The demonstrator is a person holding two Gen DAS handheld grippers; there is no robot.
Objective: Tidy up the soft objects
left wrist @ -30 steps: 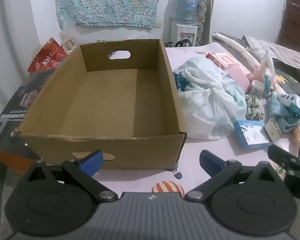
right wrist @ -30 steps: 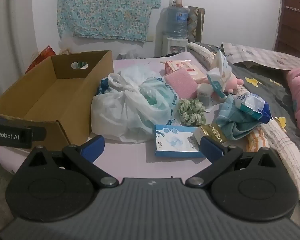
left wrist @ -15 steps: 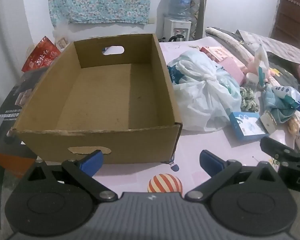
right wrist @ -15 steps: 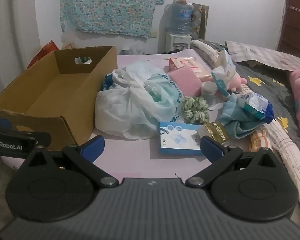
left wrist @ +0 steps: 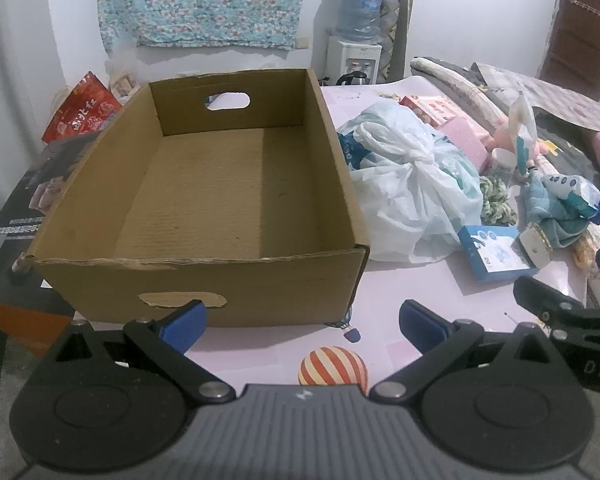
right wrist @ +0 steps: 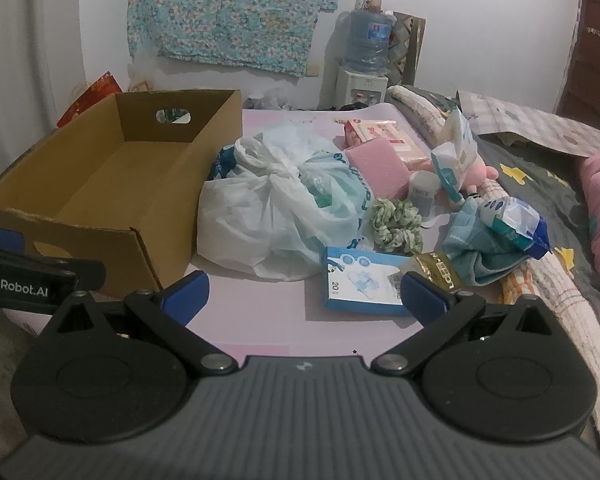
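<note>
An open cardboard box (left wrist: 204,264) (right wrist: 100,236) stands empty on the pink table, left of a pile of objects. The pile holds a knotted white plastic bag (left wrist: 412,184) (right wrist: 276,208), a green scrunchie (right wrist: 396,220), a pink sponge (right wrist: 376,168), a teal cloth (right wrist: 484,252) and a blue packet (right wrist: 516,220). My left gripper (left wrist: 302,324) is open and empty before the box's near wall. My right gripper (right wrist: 302,296) is open and empty, just short of the bag and a blue carton (right wrist: 364,284).
A pink wipes pack (right wrist: 384,136), a small white jar (right wrist: 422,192) and a gold sachet (right wrist: 440,272) lie in the pile. Bedding (right wrist: 540,168) borders the table on the right. A water dispenser (right wrist: 364,80) stands at the back wall.
Both grippers have drawn back and risen slightly, so the box and pile look a little farther off. Both stay open and empty.
</note>
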